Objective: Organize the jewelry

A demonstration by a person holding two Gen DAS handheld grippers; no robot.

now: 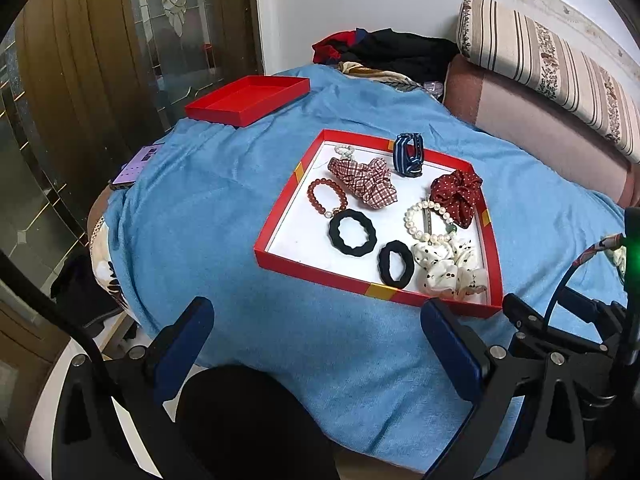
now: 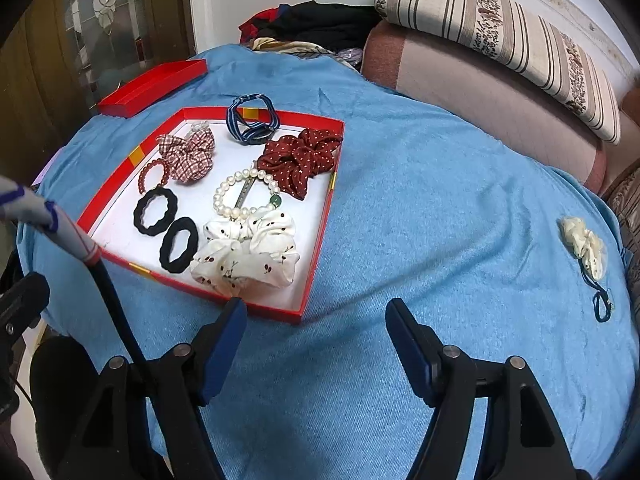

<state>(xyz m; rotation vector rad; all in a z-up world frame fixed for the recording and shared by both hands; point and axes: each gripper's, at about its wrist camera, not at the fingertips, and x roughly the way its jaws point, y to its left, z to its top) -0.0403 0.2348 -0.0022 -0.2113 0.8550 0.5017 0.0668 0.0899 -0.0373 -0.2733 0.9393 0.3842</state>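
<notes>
Both spread wide with nothing between the fingers: left gripper (image 1: 316, 336), right gripper (image 2: 316, 328), hovering side by side.

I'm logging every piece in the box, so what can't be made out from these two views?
- Metal bar: both views, ends lie under the pearl bracelet; its type is unclear.
- White bead piece: left wrist view, partly behind the plaid scrunchie.
- Cream scrunchie: right wrist view, small near the edge; its dark cord is unclear.

Red box (image 2: 320, 236), white inside, yellow rim marks. At 12 o'clock: navy-striped band (image 2: 250, 120). Dark-red white-dotted scrunchie (image 2: 300, 158) at 2. Red-white plaid scrunchie (image 2: 188, 152) at 10. White cherry-print scrunchie (image 2: 248, 256) at 5. Two black ties (image 2: 156, 208) at 7. Blue cloth (image 2: 440, 220) beneath.
</notes>
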